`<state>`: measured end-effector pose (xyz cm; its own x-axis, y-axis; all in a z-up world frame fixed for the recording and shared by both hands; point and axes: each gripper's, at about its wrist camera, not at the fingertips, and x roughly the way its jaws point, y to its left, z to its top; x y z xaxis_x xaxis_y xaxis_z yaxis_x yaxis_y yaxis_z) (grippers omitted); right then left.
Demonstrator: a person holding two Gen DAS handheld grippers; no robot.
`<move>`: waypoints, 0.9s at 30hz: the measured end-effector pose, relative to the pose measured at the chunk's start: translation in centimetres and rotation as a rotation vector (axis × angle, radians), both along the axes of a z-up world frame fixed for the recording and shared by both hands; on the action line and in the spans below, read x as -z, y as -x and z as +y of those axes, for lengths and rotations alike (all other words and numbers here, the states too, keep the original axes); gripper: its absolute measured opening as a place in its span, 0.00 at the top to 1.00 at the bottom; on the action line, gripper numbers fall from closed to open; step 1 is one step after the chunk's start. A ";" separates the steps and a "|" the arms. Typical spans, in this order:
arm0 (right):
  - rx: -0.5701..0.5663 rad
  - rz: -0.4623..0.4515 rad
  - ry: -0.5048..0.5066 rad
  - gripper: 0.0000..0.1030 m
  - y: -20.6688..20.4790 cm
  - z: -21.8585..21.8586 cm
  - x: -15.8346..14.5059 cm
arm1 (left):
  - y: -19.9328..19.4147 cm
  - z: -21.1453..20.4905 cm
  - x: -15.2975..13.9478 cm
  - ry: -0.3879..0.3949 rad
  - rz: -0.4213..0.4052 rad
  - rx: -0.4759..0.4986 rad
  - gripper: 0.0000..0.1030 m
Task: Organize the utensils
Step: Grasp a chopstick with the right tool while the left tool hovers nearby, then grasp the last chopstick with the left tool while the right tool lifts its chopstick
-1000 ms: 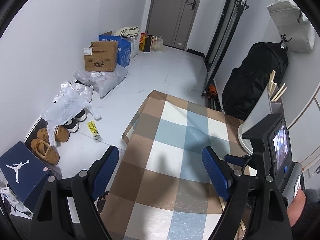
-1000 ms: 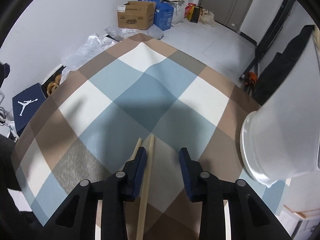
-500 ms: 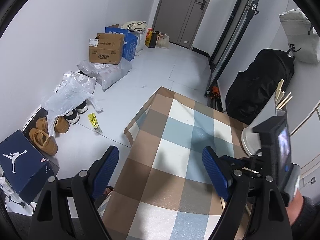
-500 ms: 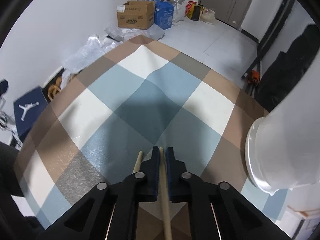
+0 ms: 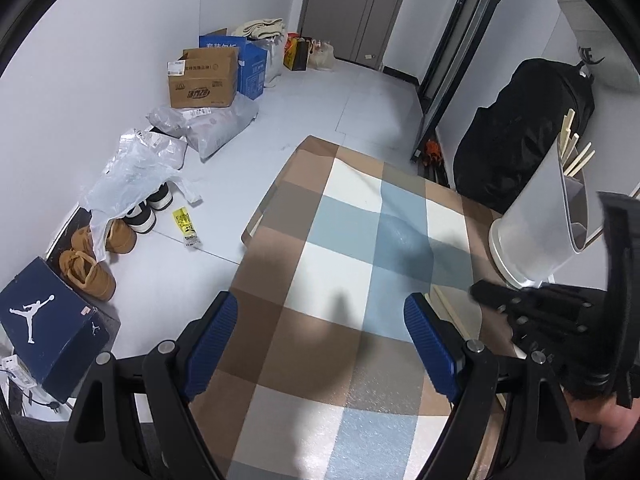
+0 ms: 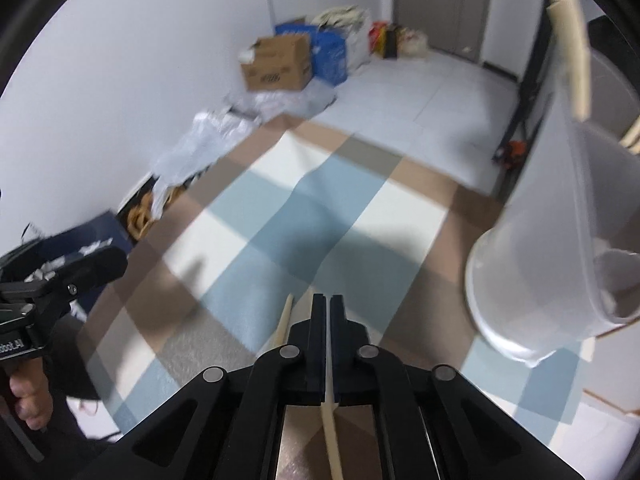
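My right gripper (image 6: 329, 304) is shut on a wooden chopstick (image 6: 331, 424) and holds it above the checked tablecloth (image 6: 280, 216). A second chopstick (image 6: 283, 326) lies on the cloth just left of the jaws. The white utensil holder (image 6: 552, 248) stands to the right, with several chopsticks (image 6: 576, 52) sticking out of its top. In the left wrist view my left gripper (image 5: 320, 332) is open and empty above the cloth (image 5: 340, 280). The right gripper (image 5: 536, 304) shows at the right there, below the holder (image 5: 540, 224). Chopsticks (image 5: 450, 308) lie beside it.
Boxes (image 5: 202, 78), plastic bags (image 5: 132, 168), shoes (image 5: 100, 256) and a dark blue shoe box (image 5: 48, 320) lie on the floor to the left of the table. A black bag (image 5: 520, 132) leans behind the holder. The left gripper (image 6: 52, 280) shows at the left of the right wrist view.
My right gripper closed on one chopstick and has lifted and tilted up with it, leaving the other on the cloth. My left gripper drew back slightly and stayed open.
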<state>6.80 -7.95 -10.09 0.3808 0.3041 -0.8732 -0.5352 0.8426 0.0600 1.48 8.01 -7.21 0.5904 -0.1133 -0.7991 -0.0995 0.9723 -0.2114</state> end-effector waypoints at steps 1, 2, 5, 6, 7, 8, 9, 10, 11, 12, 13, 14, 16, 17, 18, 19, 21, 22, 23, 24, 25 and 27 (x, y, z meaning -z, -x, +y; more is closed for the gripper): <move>-0.019 -0.009 0.023 0.97 0.1 0.4 0.3 | 0.1 0.0 -0.1 0.000 0.001 0.001 0.21; -0.030 -0.003 0.036 0.92 0.1 0.7 0.7 | 0.1 0.0 -0.2 0.001 -0.002 0.003 0.21; -0.055 0.013 0.086 0.81 -0.2 1.9 1.8 | 0.2 0.2 -0.2 -0.006 -0.004 -0.004 0.21; -0.064 0.010 0.117 0.81 -0.3 2.4 2.2 | 0.2 0.3 -0.1 -0.001 -0.001 -0.006 0.21; -0.069 0.014 0.127 0.81 -0.3 2.5 2.5 | 0.1 0.5 0.0 0.005 0.003 -0.010 0.21; -0.068 0.002 0.114 0.80 -0.4 2.5 2.4 | 0.0 0.6 0.1 0.007 0.006 -0.014 0.21; -0.069 0.011 0.113 0.80 -0.6 2.5 2.5 | 0.0 0.8 0.2 0.010 0.012 -0.019 0.21; -0.066 0.016 0.109 0.81 -0.8 2.7 2.5 | -0.1 1.1 0.3 0.020 0.017 -0.023 0.21; -0.061 0.017 0.104 0.81 -1.0 2.7 2.5 | -0.1 1.1 0.4 0.030 0.018 -0.026 0.21; -0.059 0.023 0.097 0.81 -1.2 2.7 2.5 | -0.2 1.3 0.4 0.037 0.019 -0.029 0.21; -0.060 0.034 0.111 0.82 -1.3 2.9 2.8 | -0.2 1.4 0.5 0.039 0.021 -0.036 0.21; -0.065 0.013 0.115 0.89 -1.0 2.8 2.7 | -0.3 1.5 0.5 0.043 0.022 -0.040 0.21; -0.063 0.010 0.114 0.90 -1.0 2.7 2.8 | -0.4 1.7 0.5 0.062 0.020 -0.043 0.21; -0.054 0.018 0.103 0.91 -1.1 2.5 2.8 | -0.4 1.7 0.5 0.065 0.022 -0.047 0.21; -0.045 0.020 0.102 0.92 -1.2 2.3 2.7 | -0.4 1.8 0.5 0.072 0.023 -0.048 0.21; -0.037 0.018 0.097 0.92 -1.2 2.0 2.6 | -0.5 1.8 0.4 0.081 0.019 -0.046 0.21; -0.038 0.023 0.082 0.92 -1.3 1.7 2.5 | -0.5 1.9 0.4 0.077 0.018 -0.048 0.21; -0.039 0.024 0.073 0.91 -1.3 1.5 2.4 | -0.5 1.8 0.3 0.080 0.019 -0.047 0.21; -0.039 0.023 0.048 0.90 -1.2 1.3 2.1 | -0.5 1.9 0.3 0.088 0.018 -0.043 0.21; -0.039 0.023 0.030 0.90 -1.2 1.0 1.8 | -0.5 1.8 0.3 0.089 0.017 -0.040 0.21; -0.033 0.017 0.026 0.90 -1.1 0.8 1.6 | -0.5 1.7 0.3 0.085 0.018 -0.041 0.21; -0.020 -0.003 0.019 0.90 -1.0 0.3 1.1 | -0.5 1.8 0.2 0.089 0.016 -0.036 0.21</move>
<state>7.83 -7.64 -11.21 0.3775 0.2945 -0.8780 -0.5517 0.8330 0.0422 1.95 9.82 -7.45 0.5824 -0.1629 -0.7964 -0.1382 0.9456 -0.2945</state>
